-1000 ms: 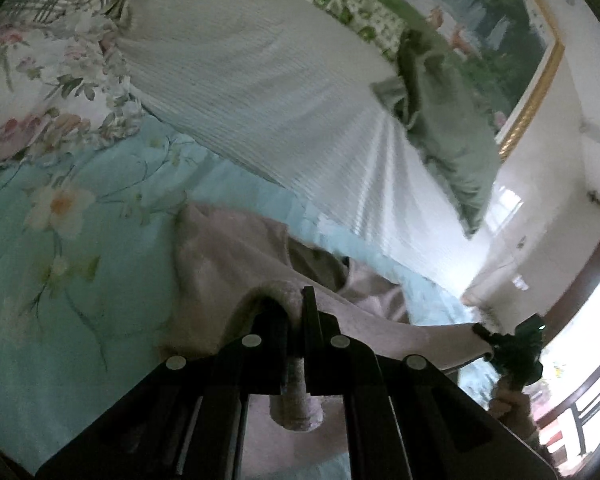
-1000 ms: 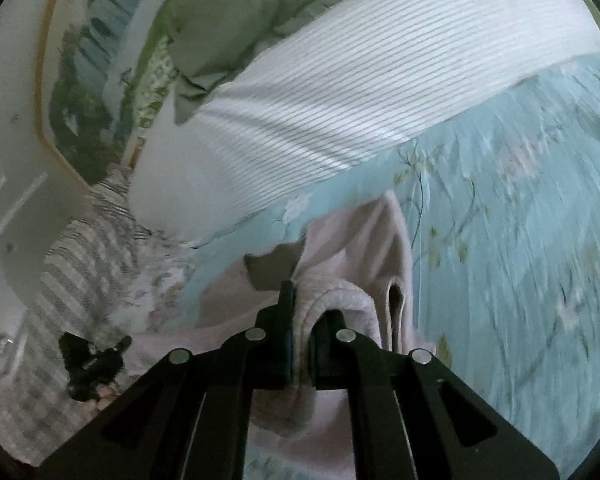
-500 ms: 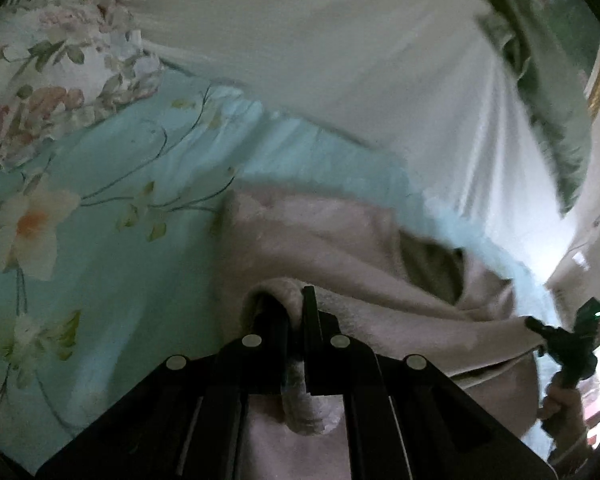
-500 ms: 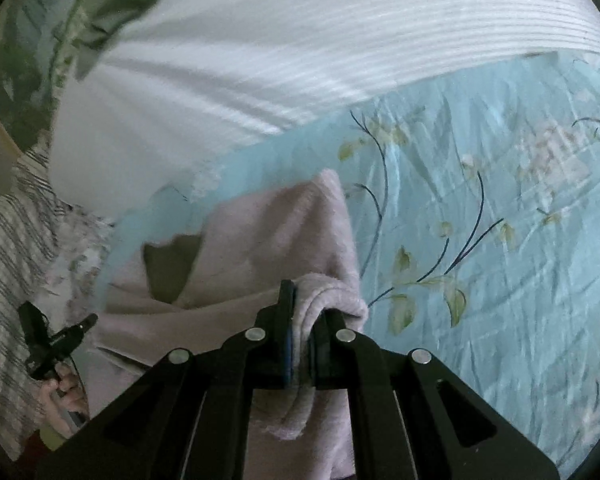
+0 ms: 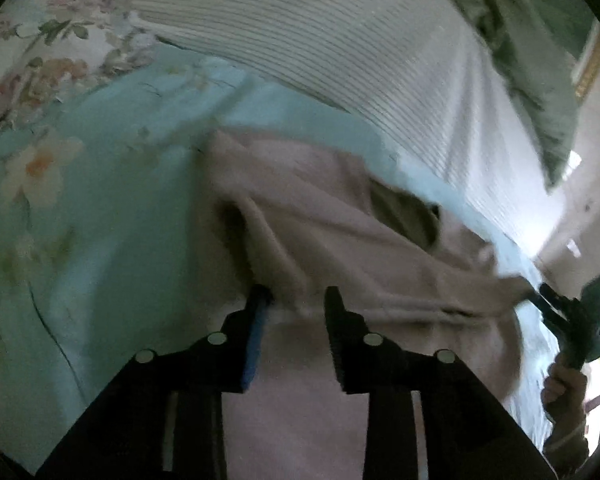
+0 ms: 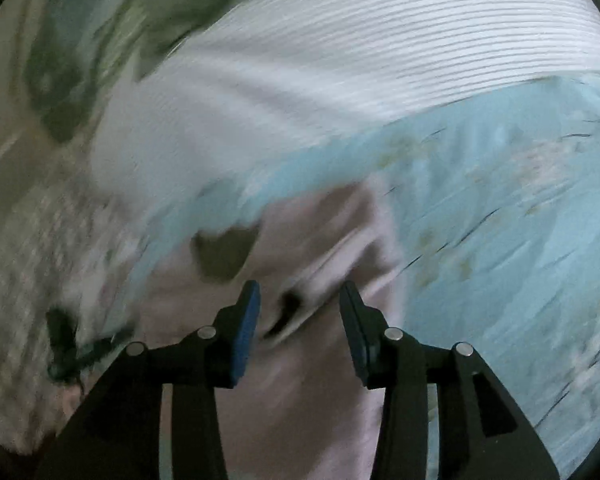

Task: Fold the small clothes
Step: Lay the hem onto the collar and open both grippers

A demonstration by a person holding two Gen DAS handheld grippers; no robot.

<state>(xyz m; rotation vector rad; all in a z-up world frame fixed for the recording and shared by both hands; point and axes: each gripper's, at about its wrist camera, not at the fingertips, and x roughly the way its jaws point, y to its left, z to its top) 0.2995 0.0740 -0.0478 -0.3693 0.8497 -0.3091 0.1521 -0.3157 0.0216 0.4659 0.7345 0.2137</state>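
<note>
Our left gripper (image 5: pixel 296 300), clamped on the pink garment (image 5: pixel 340 248) half a second ago, now has its fingers apart over the fold. Our right gripper (image 6: pixel 300 300) has likewise spread open, so we judge this fold released, the garment lying doubled on the blue floral sheet (image 6: pixel 500 208) just below the white striped pillow (image 6: pixel 380 48).

A light blue bedsheet printed with pale flowers and thin dark stems (image 5: pixel 100 200) is covering the bed and filling the lower part of both views. A white ribbed blanket with fine horizontal ridges (image 5: pixel 320 40) is lying across the sheet at its far edge, overlapping it. A cream pillow with a pink and green floral print (image 5: pixel 48 52) is sitting at the upper left, touching the blanket. A grey-green cushion (image 5: pixel 540 80) is resting against the blanket's far side, and a gold picture frame (image 5: pixel 590 68) is showing just beyond it.
</note>
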